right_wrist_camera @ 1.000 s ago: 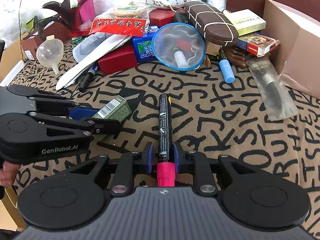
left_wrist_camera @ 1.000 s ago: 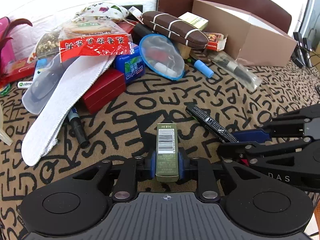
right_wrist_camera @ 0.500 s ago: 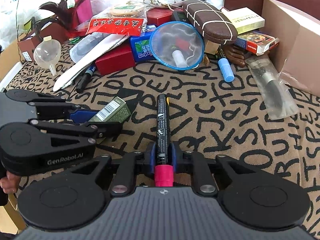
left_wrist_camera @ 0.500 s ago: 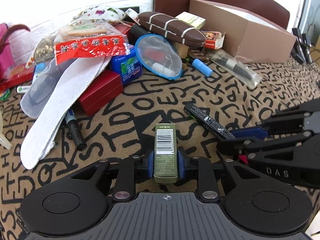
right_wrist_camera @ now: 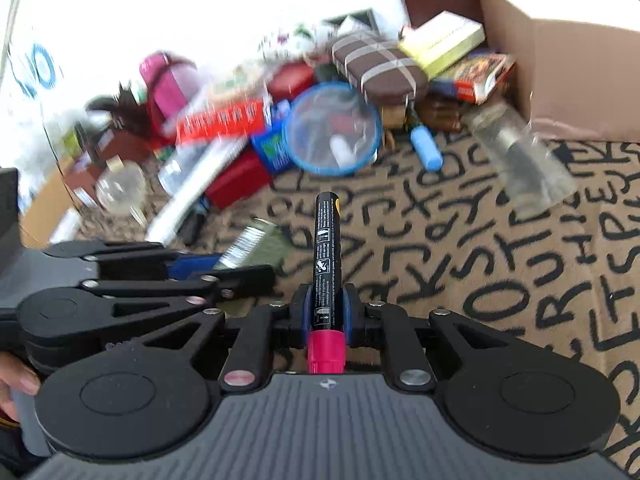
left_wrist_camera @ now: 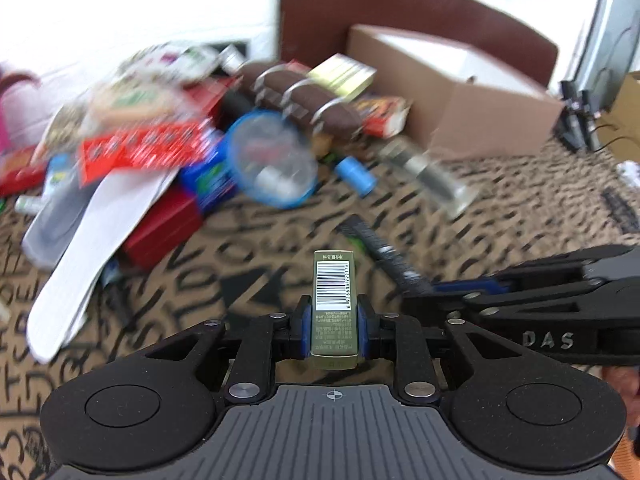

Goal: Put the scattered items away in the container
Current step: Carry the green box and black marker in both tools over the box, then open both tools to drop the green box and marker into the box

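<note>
The left gripper (left_wrist_camera: 333, 322) is closing, its fingers (left_wrist_camera: 306, 326) gripping a green carton (left_wrist_camera: 333, 308). The right gripper (right_wrist_camera: 327, 312) clamps a black marker (right_wrist_camera: 327, 256). Both are short of the cardboard box (left_wrist_camera: 452, 92).

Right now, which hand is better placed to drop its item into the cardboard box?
Probably the right hand-held gripper, gripping the marker: the cardboard box sits on its side. The left hand-held gripper, closing on the green box, is farther away.

"DAS" on right hand-held gripper (left_wrist_camera: 416, 304) (raised letters), barcode on green box (left_wrist_camera: 333, 304)
</note>
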A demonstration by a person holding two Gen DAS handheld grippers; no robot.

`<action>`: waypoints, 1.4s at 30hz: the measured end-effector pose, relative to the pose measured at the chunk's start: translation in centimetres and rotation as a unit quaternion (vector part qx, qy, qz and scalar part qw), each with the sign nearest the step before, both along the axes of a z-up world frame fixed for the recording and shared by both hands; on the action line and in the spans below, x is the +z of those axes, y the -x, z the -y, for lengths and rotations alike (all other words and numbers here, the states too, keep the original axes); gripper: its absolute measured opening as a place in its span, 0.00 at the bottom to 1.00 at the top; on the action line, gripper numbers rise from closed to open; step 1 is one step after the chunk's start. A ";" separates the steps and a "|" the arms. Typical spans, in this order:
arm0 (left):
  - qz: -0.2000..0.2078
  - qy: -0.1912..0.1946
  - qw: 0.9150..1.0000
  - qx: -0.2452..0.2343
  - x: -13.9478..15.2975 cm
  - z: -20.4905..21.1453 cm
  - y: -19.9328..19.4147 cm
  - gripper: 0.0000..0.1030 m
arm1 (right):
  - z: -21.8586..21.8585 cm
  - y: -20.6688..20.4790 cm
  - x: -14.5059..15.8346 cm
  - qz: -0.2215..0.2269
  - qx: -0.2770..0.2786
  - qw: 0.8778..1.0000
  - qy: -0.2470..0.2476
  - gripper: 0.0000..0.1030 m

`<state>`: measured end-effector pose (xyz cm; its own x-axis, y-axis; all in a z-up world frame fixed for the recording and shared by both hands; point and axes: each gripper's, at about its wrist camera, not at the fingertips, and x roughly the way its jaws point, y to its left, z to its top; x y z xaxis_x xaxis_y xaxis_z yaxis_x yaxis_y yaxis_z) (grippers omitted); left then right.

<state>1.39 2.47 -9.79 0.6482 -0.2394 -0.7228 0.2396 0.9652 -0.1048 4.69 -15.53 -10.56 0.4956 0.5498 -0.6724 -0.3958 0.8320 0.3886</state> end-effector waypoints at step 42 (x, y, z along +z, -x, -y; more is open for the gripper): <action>-0.072 0.002 0.994 -0.077 1.8 21.6 -35.5 0.21 | 17.7 -29.5 3.9 -0.018 -0.134 0.973 0.188 0.18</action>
<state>36.91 -19.11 -7.98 0.4933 -0.3320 -0.8040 0.3676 0.9173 -0.1532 34.15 -33.22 -6.65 0.5603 0.1154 -0.8202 -0.1366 0.9896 0.0459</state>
